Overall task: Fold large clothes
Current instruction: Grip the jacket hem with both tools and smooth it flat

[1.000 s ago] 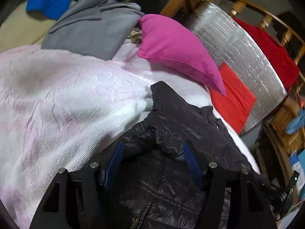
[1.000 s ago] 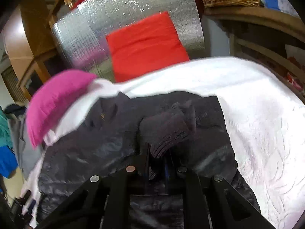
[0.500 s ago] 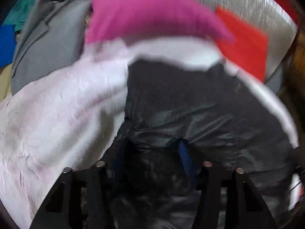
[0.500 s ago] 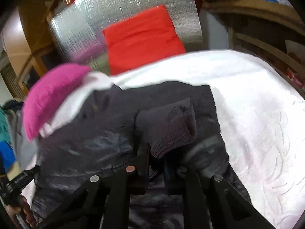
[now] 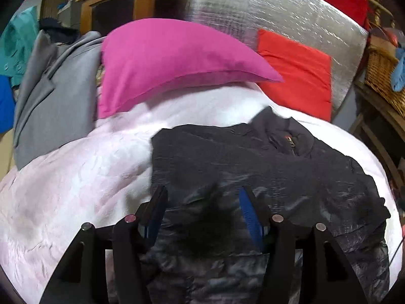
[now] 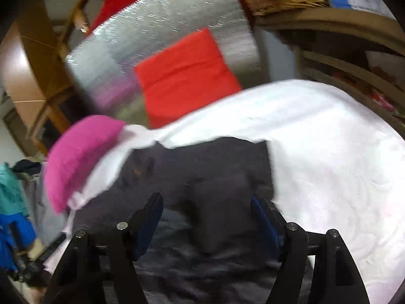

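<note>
The dark quilted nylon jacket [image 5: 253,177] lay lengthwise ahead of both grippers, collar nearest the magenta pillow [image 5: 164,58]; the right gripper [image 6: 206,205] was opening, nothing pinched, while the left gripper [image 5: 202,197], half-open and widening, straddled fabric.

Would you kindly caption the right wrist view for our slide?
Right gripper opening above the dark quilted jacket spread on the white textured bedspread.

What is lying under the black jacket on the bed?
Under the black jacket lies the white bedspread, which shows around its left and far edges. The part of the bedspread directly beneath the jacket is covered, so anything else there cannot be seen.
</note>
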The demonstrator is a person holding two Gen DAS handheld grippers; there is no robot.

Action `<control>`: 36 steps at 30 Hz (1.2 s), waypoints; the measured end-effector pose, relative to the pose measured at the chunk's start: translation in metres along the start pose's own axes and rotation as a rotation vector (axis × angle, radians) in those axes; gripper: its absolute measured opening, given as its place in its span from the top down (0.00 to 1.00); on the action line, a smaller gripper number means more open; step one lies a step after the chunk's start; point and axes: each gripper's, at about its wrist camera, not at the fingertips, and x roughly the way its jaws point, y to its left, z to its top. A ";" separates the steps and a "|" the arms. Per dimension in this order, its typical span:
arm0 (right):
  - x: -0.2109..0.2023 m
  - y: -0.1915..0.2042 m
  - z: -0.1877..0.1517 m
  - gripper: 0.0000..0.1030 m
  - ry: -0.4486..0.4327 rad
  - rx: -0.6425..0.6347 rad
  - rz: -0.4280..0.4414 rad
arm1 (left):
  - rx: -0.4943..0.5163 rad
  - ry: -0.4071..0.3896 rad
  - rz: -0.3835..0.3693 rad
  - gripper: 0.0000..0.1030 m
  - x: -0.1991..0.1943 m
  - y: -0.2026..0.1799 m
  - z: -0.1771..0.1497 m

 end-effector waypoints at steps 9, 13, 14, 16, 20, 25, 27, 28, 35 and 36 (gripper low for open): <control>0.105 0.025 -0.016 0.28 0.249 -0.066 -0.018 | 0.134 0.104 0.082 0.39 0.054 -0.030 -0.013; 0.109 0.022 -0.018 0.28 0.266 -0.089 -0.034 | 0.166 0.104 0.094 0.39 0.058 -0.034 -0.012; 0.105 0.021 -0.016 0.28 0.265 -0.078 -0.025 | 0.153 0.110 0.081 0.39 0.056 -0.033 -0.010; 0.089 0.017 -0.010 0.28 0.243 -0.042 0.022 | 0.119 0.108 0.031 0.40 0.049 -0.023 -0.003; 0.054 -0.012 -0.003 0.28 0.169 0.020 0.037 | 0.035 0.017 -0.007 0.32 0.025 0.019 0.014; 0.051 -0.050 0.005 0.28 0.175 0.113 0.000 | -0.099 0.088 -0.012 0.30 0.043 0.067 0.023; 0.057 -0.052 0.006 0.28 0.200 0.108 0.003 | -0.115 0.119 -0.023 0.30 0.054 0.074 0.019; 0.062 -0.050 0.005 0.28 0.215 0.087 -0.009 | -0.108 0.137 -0.028 0.30 0.059 0.074 0.018; 0.068 -0.045 0.008 0.49 0.218 -0.006 -0.125 | -0.070 0.188 -0.032 0.40 0.075 0.064 0.017; 0.069 -0.044 0.007 0.49 0.215 -0.016 -0.145 | -0.066 0.186 -0.029 0.40 0.075 0.062 0.018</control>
